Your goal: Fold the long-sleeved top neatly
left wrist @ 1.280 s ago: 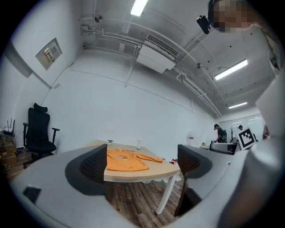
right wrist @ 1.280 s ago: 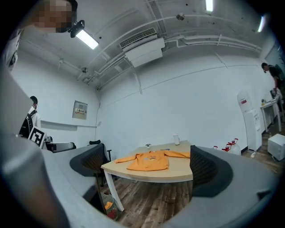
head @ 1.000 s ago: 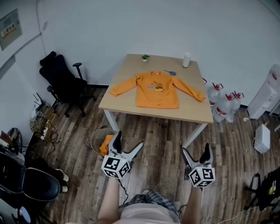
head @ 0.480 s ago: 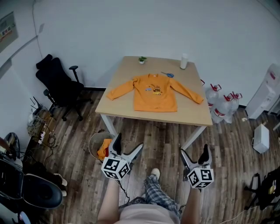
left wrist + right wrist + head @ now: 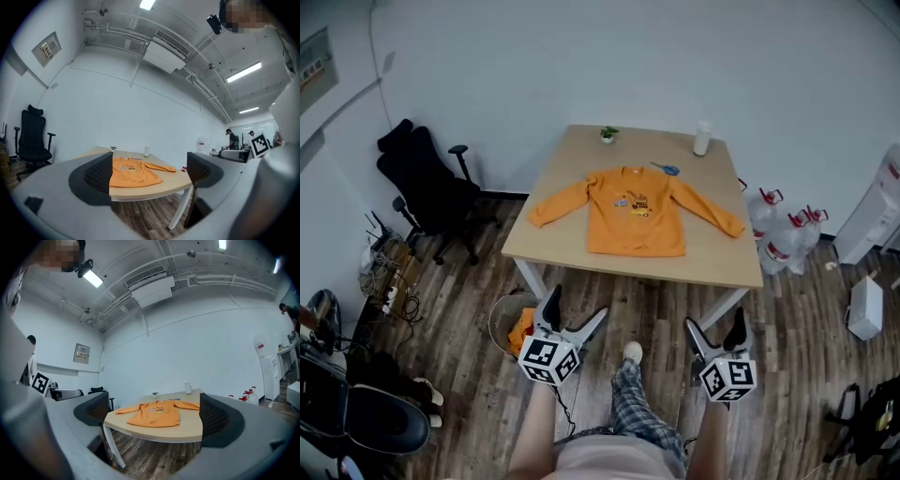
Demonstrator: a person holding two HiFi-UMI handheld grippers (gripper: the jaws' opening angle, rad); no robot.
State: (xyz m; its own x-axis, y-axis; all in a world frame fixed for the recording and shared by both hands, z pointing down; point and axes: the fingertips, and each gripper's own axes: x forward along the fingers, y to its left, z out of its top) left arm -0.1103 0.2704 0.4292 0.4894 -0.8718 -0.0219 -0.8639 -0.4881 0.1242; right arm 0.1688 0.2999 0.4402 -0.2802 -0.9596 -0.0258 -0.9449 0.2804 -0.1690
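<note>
The wooden table stands well ahead of you across bare floor, with a black office chair off its left side. The long-sleeved top lies flat and face up in the middle of the tabletop, not yet folded: collar toward the far edge, hem toward the near edge, both sleeves spread so its long axis runs left to right. A cluster of water jugs sits on the floor by the table's right side. By the near left table leg is a round basket with a bundle of orange cloth in it. Your left gripper and right gripper are both held low, short of the table and well apart from the garment; each has its jaws spread wide with nothing between them, as both gripper views show. The top lies straight ahead, about midway between the two, so neither is clearly nearer; the left cuff falls ahead of your left gripper and the right cuff ahead of your right. You will likely need to close on the near edge before either can reach cloth. Along the far edge stand a white cup, contents not visible, a small potted plant, and a small blue object just beyond the right shoulder.
</note>
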